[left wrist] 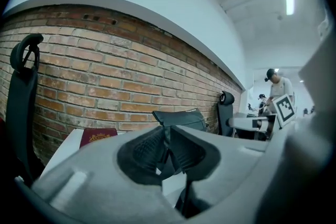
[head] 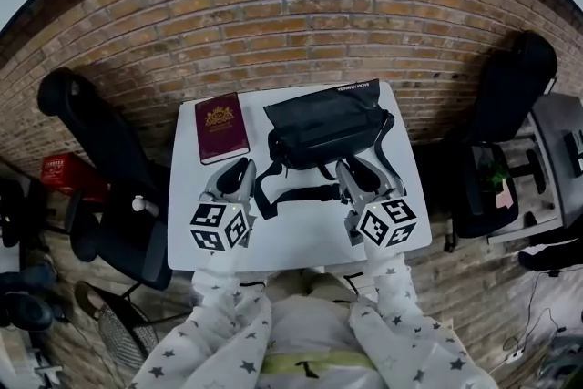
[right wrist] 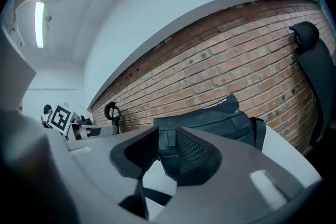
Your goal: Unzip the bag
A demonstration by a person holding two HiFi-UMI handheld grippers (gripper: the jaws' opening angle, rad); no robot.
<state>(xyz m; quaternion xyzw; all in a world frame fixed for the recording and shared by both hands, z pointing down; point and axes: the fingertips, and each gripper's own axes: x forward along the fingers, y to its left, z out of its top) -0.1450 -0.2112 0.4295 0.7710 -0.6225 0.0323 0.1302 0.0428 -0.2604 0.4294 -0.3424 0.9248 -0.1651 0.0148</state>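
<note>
A black bag [head: 328, 127] lies at the back of the small white table [head: 301, 237], its strap [head: 291, 191] trailing toward me. My left gripper [head: 244, 165] hovers over the table just left of the strap, its jaws a narrow slit apart with nothing between them. In the left gripper view the left gripper [left wrist: 168, 132] points at the bag [left wrist: 181, 117]. My right gripper [head: 351, 165] is near the bag's front right, jaws parted and empty. The right gripper view has the right gripper [right wrist: 167, 136] aimed at the bag [right wrist: 210, 115], close ahead. No zipper pull is visible.
A dark red book [head: 221, 127] lies left of the bag. A brick wall [head: 291, 14] runs behind the table. Black office chairs stand at the left [head: 100, 141] and right [head: 515, 96]. A red box [head: 64, 168] sits far left. A person [left wrist: 278, 86] stands in the distance.
</note>
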